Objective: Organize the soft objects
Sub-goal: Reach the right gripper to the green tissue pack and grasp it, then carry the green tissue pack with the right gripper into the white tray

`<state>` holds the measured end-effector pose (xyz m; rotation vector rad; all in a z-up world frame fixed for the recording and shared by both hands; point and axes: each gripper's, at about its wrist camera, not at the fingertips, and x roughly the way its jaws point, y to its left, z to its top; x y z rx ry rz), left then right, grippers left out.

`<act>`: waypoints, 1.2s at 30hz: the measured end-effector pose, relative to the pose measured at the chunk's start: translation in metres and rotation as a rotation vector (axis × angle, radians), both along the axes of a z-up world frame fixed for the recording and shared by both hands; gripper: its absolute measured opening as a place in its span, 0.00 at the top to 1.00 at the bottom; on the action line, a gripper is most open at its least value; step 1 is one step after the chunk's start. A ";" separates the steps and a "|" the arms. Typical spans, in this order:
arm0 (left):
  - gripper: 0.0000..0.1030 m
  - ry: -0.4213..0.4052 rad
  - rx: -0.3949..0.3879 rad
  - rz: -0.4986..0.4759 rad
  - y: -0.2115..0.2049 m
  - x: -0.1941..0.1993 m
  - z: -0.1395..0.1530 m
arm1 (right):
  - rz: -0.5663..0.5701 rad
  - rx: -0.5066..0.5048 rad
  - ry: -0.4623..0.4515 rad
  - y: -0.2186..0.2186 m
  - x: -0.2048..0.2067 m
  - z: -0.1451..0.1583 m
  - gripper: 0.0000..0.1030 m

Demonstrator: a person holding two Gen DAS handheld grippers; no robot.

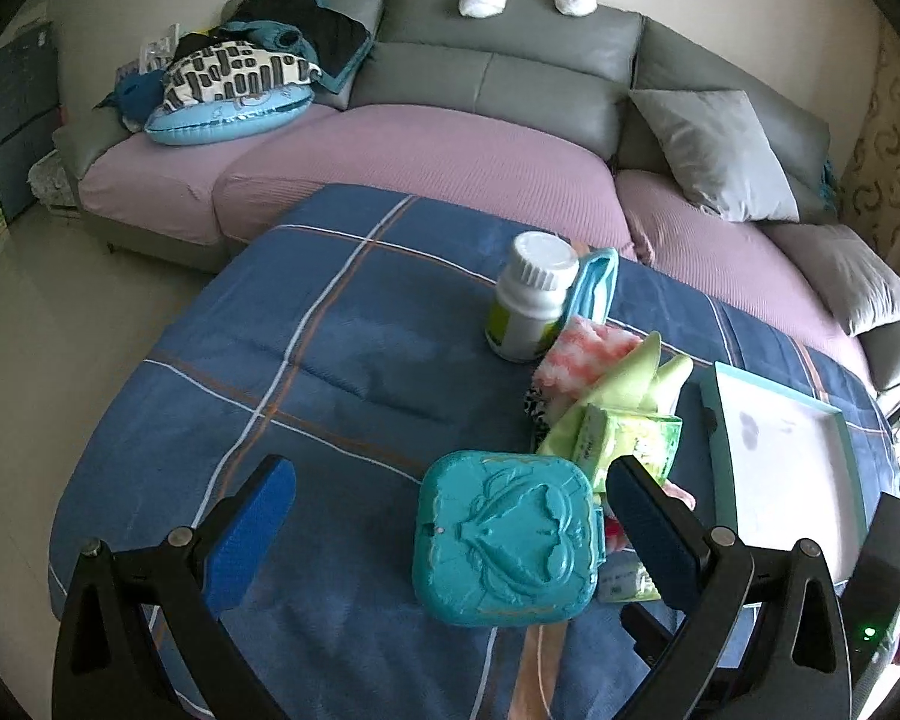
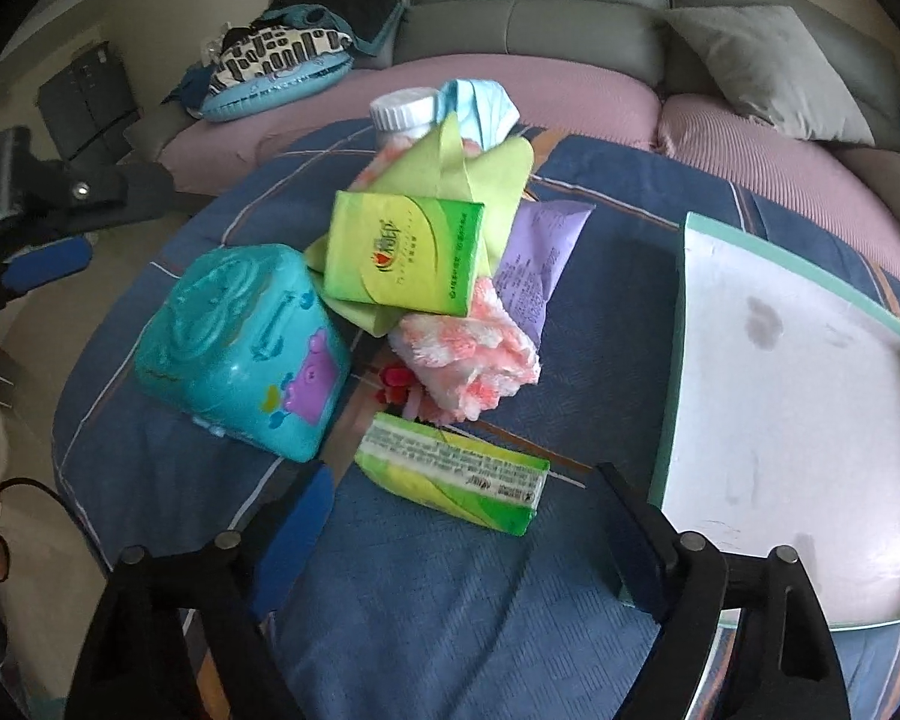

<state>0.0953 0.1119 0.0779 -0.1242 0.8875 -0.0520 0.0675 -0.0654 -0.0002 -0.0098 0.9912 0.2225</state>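
Note:
A pile of soft things lies on the blue plaid blanket (image 2: 450,600): a pink-white fluffy cloth (image 2: 468,360), a light green cloth (image 2: 492,180), a purple packet (image 2: 540,252) and a green tissue pack (image 2: 402,252) on top. A second green tissue pack (image 2: 456,480) lies flat just ahead of my right gripper (image 2: 465,531), which is open and touches nothing. My left gripper (image 1: 456,531) is open too. A teal plastic box (image 1: 504,540) sits between its fingers, close to the right one and far from the left.
A white tray with a teal rim (image 2: 798,450) stands right of the pile. A white bottle (image 1: 528,300) and a light blue item (image 1: 597,282) stand behind it. Beyond the table is a grey and pink sofa (image 1: 450,150) with cushions (image 1: 714,150) and heaped clothes (image 1: 258,60).

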 end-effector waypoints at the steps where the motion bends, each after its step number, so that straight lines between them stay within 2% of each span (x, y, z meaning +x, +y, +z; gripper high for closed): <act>1: 0.00 0.008 0.003 -0.003 -0.002 0.002 0.000 | -0.007 -0.002 0.005 0.000 0.002 -0.002 0.15; 6: 0.00 0.032 0.000 -0.024 -0.011 0.009 -0.002 | -0.030 -0.005 0.021 -0.001 0.011 -0.011 0.15; 13: 0.00 0.045 0.005 -0.039 -0.015 0.014 -0.003 | -0.041 0.021 0.023 0.000 0.012 -0.013 0.32; 24: 0.00 0.130 -0.005 -0.020 -0.020 0.023 -0.011 | -0.064 0.069 0.012 -0.004 0.006 -0.010 0.33; 29: 0.00 0.135 -0.030 0.018 -0.020 0.025 -0.006 | -0.071 0.103 0.007 -0.012 0.008 0.001 0.34; 36: 0.00 0.118 -0.023 0.056 -0.023 0.026 0.010 | -0.091 0.146 -0.062 -0.033 0.008 0.038 0.34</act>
